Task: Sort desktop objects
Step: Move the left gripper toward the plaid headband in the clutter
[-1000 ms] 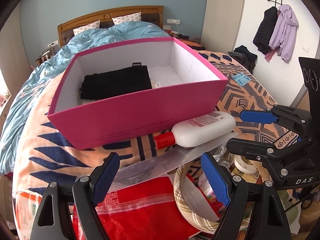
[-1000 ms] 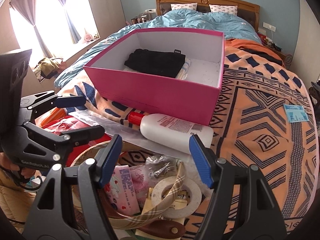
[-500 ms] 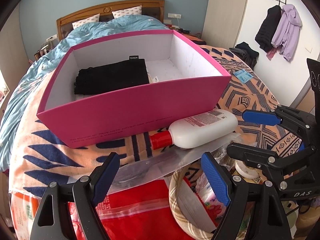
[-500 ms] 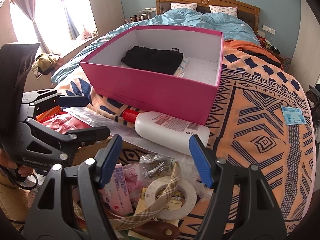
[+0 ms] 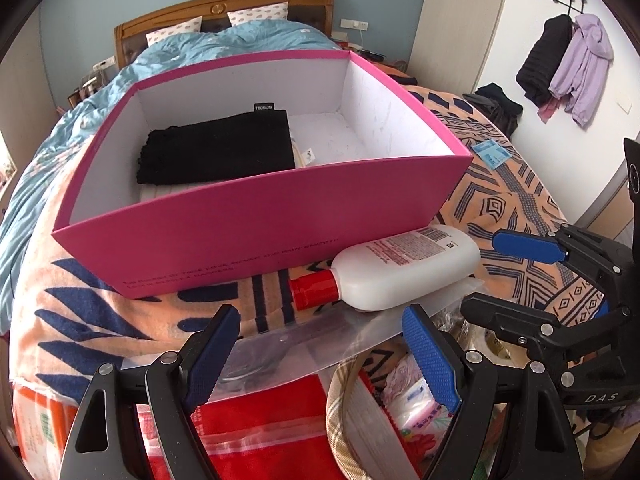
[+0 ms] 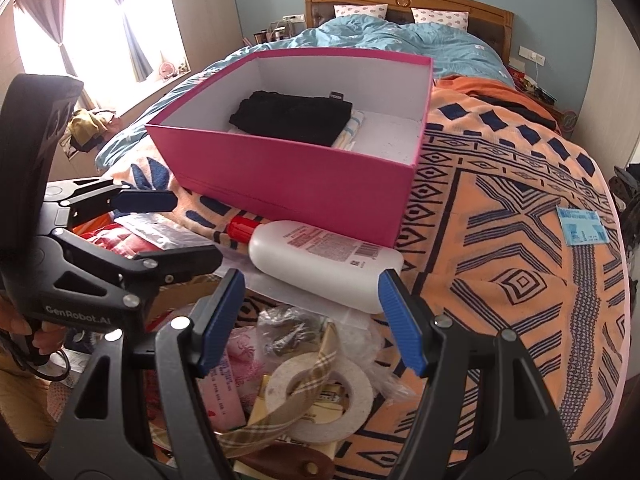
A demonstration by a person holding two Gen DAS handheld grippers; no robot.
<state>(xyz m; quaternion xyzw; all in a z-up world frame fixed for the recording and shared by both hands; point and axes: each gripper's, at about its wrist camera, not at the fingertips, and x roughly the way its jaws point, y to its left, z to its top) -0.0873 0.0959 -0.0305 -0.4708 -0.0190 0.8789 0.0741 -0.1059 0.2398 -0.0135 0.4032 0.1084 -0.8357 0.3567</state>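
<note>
A white bottle with a red cap lies on its side against the front wall of a pink box on the patterned blanket. Inside the box lies a folded black cloth. My left gripper hovers open over a clear plastic bag, short of the bottle, nothing between its fingers. My right gripper is open too, just before the bottle's base, above a roll of white tape and a plaid strap.
A red bag and a plaid basket of small packets lie under the left gripper. A blue card rests on the blanket to the right. Blue duvet and pillows lie behind the box. Jackets hang on the wall.
The left gripper has eased forward and lower toward the box and bottle, which look larger. The right gripper has hardly moved. Both keep the same opening.
</note>
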